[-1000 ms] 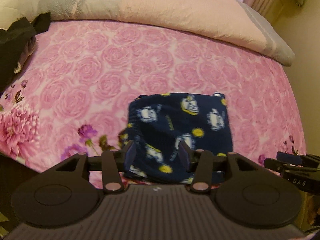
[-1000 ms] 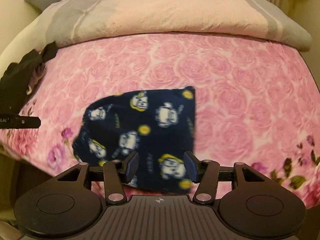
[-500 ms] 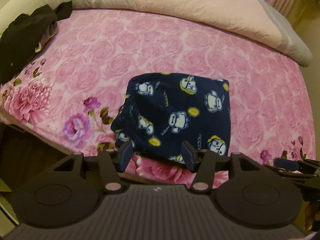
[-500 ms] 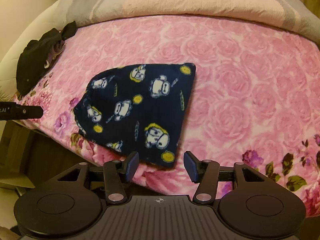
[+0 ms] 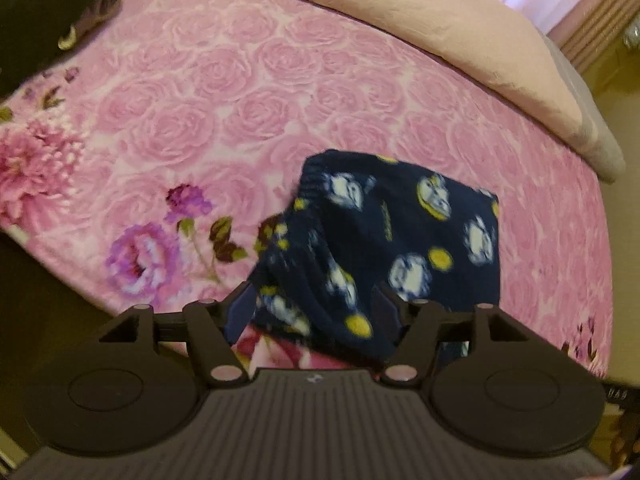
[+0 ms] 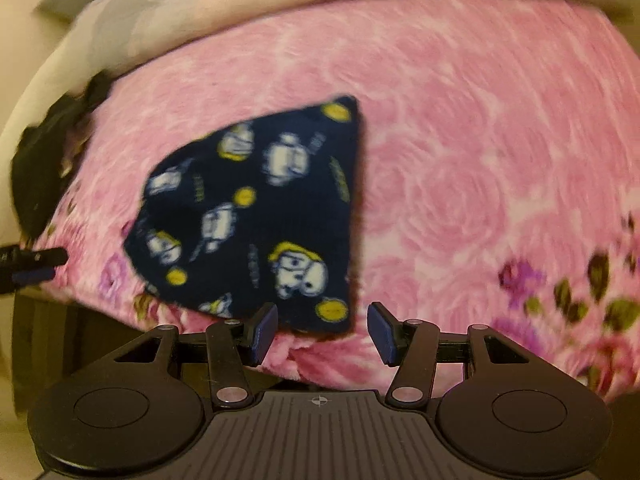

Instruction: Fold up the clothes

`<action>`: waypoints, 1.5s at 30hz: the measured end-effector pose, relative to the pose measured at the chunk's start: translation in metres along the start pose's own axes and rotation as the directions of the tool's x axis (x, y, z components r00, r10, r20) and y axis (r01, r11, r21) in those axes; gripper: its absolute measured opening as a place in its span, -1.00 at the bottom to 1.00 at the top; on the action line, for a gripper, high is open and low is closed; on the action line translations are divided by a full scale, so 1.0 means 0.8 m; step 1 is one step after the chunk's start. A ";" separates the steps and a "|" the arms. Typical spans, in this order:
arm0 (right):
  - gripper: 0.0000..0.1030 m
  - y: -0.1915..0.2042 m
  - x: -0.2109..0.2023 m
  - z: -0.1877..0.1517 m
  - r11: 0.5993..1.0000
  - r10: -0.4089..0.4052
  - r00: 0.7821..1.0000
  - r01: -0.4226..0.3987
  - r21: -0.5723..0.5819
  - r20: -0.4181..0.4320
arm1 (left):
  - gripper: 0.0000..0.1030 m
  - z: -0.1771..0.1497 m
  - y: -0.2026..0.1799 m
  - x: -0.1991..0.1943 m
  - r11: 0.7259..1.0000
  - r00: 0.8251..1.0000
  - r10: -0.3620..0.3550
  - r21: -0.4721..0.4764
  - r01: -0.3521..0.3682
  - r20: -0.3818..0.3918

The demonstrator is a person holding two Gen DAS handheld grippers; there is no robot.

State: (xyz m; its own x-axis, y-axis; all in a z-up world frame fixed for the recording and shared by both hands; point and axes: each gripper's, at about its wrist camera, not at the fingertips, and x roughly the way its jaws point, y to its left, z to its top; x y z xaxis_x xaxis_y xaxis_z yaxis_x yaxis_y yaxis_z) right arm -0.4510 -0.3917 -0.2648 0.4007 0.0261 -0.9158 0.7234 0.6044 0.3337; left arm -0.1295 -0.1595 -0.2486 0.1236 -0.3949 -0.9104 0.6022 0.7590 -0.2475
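A folded navy fleece garment (image 5: 384, 240) with white cartoon figures and yellow dots lies at the near edge of the pink rose bedspread (image 5: 240, 92). It also shows in the right wrist view (image 6: 256, 220). My left gripper (image 5: 312, 312) is open, its fingers either side of the garment's near left corner, which hangs over the bed edge. My right gripper (image 6: 322, 332) is open and empty just in front of the garment's near right corner. The left gripper's tip (image 6: 28, 264) shows at the left edge of the right wrist view.
A rolled beige and grey duvet (image 5: 440, 28) lies along the far side of the bed. A pile of black clothing (image 5: 48, 12) sits at the far left, also in the right wrist view (image 6: 44, 160). The bed's near edge drops off just before both grippers.
Both grippers drew back from the garment and then came in close to its near edge again. The left gripper shifted left toward the garment's left corner. Both stayed open.
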 end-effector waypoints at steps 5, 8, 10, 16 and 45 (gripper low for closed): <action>0.73 -0.007 0.043 0.026 0.994 -0.026 0.997 0.033 0.106 -0.070 | 0.21 0.033 0.033 0.063 0.995 0.994 -0.095 -0.043 0.093 -0.048; 0.73 -0.005 0.068 0.043 0.988 -0.036 0.995 0.049 0.144 -0.091 | 0.28 0.049 0.050 0.103 0.988 0.985 -0.149 -0.054 0.145 -0.092; 0.73 -0.004 0.085 0.056 0.985 -0.043 0.996 0.056 0.165 -0.084 | 0.28 0.058 0.059 0.131 0.983 0.975 -0.182 -0.056 0.176 -0.126; 0.73 -0.005 0.135 0.076 0.975 -0.062 0.997 0.069 0.213 -0.039 | 0.28 0.075 0.079 0.203 0.964 0.942 -0.267 -0.072 0.258 -0.204; -0.32 -0.095 0.213 0.090 0.829 0.431 0.882 -0.470 0.301 0.191 | -0.40 0.093 0.021 0.248 0.853 0.840 -0.522 -0.114 0.510 -0.149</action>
State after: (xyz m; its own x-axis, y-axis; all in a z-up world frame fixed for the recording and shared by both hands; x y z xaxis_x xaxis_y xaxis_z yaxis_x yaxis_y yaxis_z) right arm -0.3974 -0.4906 -0.4306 0.7724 0.1317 -0.6213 0.5808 0.2493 0.7749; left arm -0.0363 -0.2633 -0.4090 -0.3281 -0.6509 -0.6846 0.4864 0.5049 -0.7131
